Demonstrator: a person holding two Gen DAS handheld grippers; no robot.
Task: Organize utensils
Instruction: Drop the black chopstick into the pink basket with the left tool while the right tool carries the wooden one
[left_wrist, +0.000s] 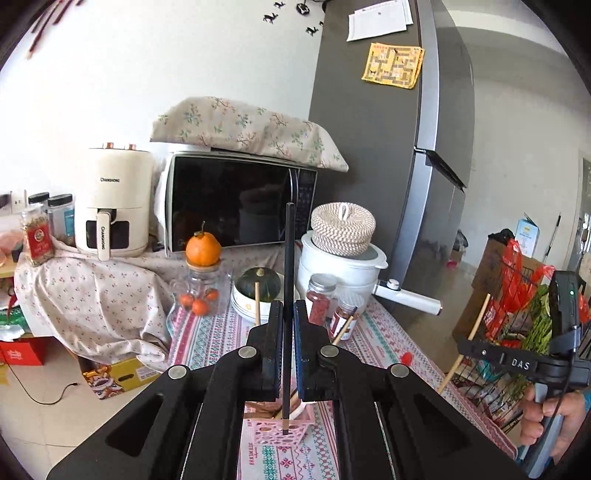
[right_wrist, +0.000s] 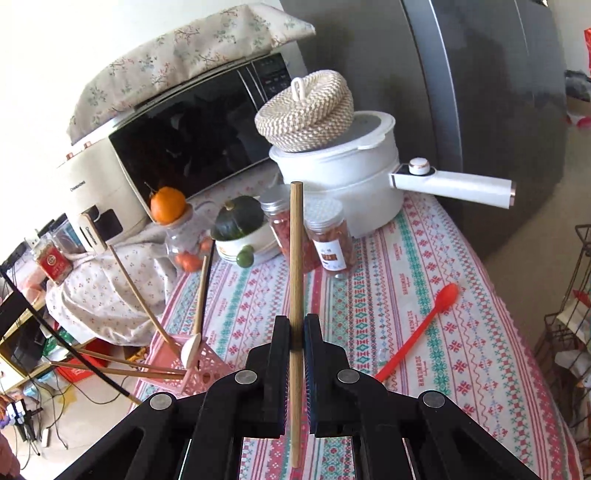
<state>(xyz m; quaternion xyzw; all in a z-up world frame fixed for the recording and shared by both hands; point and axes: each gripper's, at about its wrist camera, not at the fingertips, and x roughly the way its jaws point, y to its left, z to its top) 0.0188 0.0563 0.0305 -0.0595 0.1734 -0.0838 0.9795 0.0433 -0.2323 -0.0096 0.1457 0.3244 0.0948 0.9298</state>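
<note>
Black chopstick (left_wrist: 288, 295) is standing upright, pinched in my left claw (left_wrist: 288, 325), its lower tip hanging over the pink holder (left_wrist: 275, 432). My right claw (right_wrist: 295, 332) is pinching a wooden chopstick (right_wrist: 295, 266) right of that holder. The air fryer (left_wrist: 114, 206) behind it is reading "CHANGHONG"; the surface's cloth (right_wrist: 424, 314) is reading "HANDMADE".

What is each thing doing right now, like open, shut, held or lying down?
Left hand-held gripper: shut on black chopstick.
Right hand-held gripper: shut on wooden chopstick.
Pink basket: upright, utensils inside.
Red spoon: lying on tablecloth.
Microwave: door shut.
White pot: lid on.
</note>
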